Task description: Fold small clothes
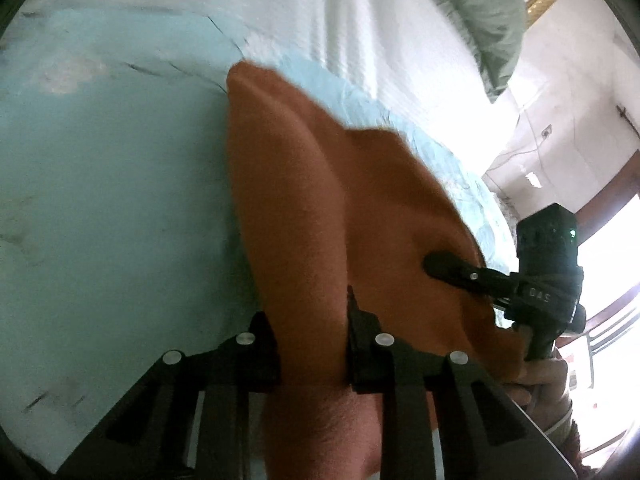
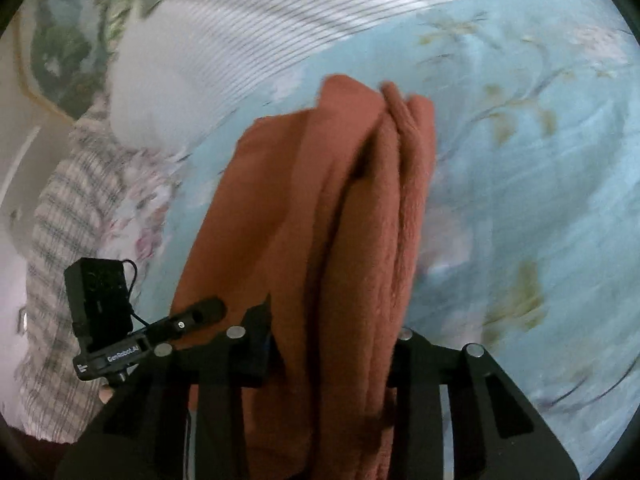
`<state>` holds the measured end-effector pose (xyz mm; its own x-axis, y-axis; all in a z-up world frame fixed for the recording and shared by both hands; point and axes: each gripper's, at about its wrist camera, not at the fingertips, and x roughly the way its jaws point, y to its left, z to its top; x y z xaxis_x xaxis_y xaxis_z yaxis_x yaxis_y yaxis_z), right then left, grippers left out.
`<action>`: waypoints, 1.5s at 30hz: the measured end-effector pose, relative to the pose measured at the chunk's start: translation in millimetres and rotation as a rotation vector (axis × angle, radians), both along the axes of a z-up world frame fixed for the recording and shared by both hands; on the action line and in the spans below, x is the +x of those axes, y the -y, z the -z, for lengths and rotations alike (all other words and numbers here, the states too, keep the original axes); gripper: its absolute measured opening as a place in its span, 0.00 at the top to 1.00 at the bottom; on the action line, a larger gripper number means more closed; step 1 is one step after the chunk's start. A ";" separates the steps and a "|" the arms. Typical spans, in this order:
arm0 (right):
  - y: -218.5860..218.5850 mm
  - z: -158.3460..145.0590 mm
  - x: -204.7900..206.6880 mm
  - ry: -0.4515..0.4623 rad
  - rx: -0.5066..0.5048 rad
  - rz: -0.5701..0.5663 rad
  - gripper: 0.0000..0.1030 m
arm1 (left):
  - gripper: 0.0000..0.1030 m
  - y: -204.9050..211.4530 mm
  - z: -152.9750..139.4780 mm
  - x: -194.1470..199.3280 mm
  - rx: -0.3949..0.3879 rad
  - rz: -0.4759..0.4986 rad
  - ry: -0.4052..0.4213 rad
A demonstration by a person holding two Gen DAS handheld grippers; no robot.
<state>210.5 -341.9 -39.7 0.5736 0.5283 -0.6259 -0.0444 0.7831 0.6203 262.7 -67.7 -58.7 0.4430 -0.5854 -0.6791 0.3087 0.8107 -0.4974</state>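
Pale blue floral bedding (image 1: 100,168) fills the left wrist view, with a white ribbed cover (image 1: 380,32) running up toward 12 o'clock and a bright window at 4 o'clock. The rust-orange garment (image 1: 304,200) rises from 6 o'clock toward 11 o'clock, and the left gripper (image 1: 312,352) has its fingers drawn in narrow, pinching a bunched edge of it. At 4 o'clock the right gripper (image 1: 436,264) meets the same cloth, with a bare hand (image 1: 536,380) below it on the handle.

From the right wrist view, the bedding (image 2: 520,168) spreads toward 3 o'clock, the ribbed cover (image 2: 248,52) lies at 11 o'clock, and a checked cloth (image 2: 68,240) sits at 9 o'clock. The garment (image 2: 320,208) hangs in several stacked layers from 6 toward 12 o'clock. The right gripper (image 2: 332,360) clamps a thick fold of it between narrowed fingers. The left gripper (image 2: 212,308) touches the cloth at 8 o'clock.

By my judgement the fold is partway done: the cloth is already doubled lengthwise and lifted by both ends, not yet laid flat. Setting it down, folding it across and smoothing it appear to remain.
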 end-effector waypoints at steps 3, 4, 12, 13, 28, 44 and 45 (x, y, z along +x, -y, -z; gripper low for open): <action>-41.1 0.6 0.0 0.025 0.034 -0.064 0.66 | 0.78 -43.9 -18.0 -35.5 0.015 -0.053 0.037; -58.9 1.2 -0.8 0.035 0.053 -0.092 0.66 | 0.78 -60.5 -23.1 -47.0 0.021 -0.073 0.047; -162.9 20.4 2.6 0.044 0.111 -0.253 0.66 | 0.78 -159.8 -31.0 -107.1 0.058 -0.216 0.059; -172.0 25.5 3.1 0.034 0.106 -0.263 0.66 | 0.78 -168.4 -25.4 -110.8 0.057 -0.232 0.048; -152.4 13.9 -12.7 0.025 -0.058 -0.102 0.40 | 0.50 -211.7 7.9 -121.5 0.019 -0.381 -0.031; -173.3 2.2 45.4 0.066 0.056 -0.149 0.90 | 0.52 -189.5 -23.4 -129.2 -0.017 -0.249 0.085; -167.9 -6.1 40.4 0.110 0.087 -0.137 0.94 | 0.52 -186.4 -25.3 -129.4 -0.016 -0.234 0.089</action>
<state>250.9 -174.0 -33.6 0.5547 0.6556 -0.5123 -0.2183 0.7089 0.6707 133.2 118.7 -33.4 0.6253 -0.4703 -0.6228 0.1562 0.8573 -0.4906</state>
